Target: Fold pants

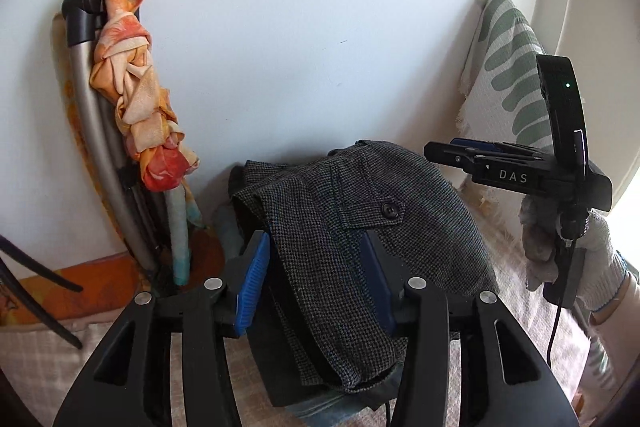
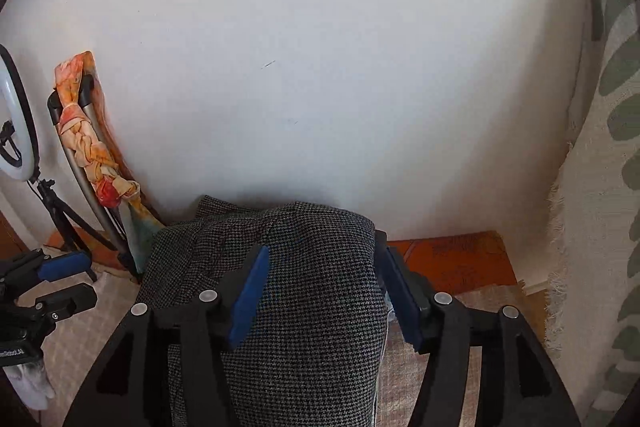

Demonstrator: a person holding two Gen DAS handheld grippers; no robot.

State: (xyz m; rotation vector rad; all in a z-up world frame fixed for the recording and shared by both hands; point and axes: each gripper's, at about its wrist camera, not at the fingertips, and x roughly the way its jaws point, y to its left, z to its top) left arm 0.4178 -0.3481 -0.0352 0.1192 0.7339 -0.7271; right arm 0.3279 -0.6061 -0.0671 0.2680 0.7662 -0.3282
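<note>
Blue-padded left gripper (image 1: pixel 316 283) sits nearest in the left wrist view, jaws apart, grey houndstooth pants (image 1: pixel 360 211) draped between and over them; pads don't look pressed on the cloth, right pad partly buried under the fabric. Right gripper (image 2: pixel 324 291) likewise: jaws parted, pants (image 2: pixel 304 287) bunched between them, left pad against the cloth, right pad standing clear with a gap. Neither looks like a firm clamp.

Pants lie in a thick layered bundle on a pale checked cover (image 1: pixel 532 307) of a bed or couch, close to the wall. Buttoned pocket flap (image 1: pixel 376 213) faces up. Several layers stacked, so folding looks mostly done; edges uneven, top layer humped, probably a final flatten or tidy still left. A dark layer shows under the bundle's near edge, can't tell if it's another garment.

Further out: gloved hand (image 1: pixel 576 251) holding the right gripper at right. Orange patterned cloth (image 1: pixel 132 83) knotted round a folded metal frame (image 1: pixel 92 131) leaning on the white wall (image 1: pixel 300 27). Leaf-print fabric (image 1: pixel 508 75) at right. Ring light on tripod (image 2: pixel 16 131) far left.

Containers: none visible.
</note>
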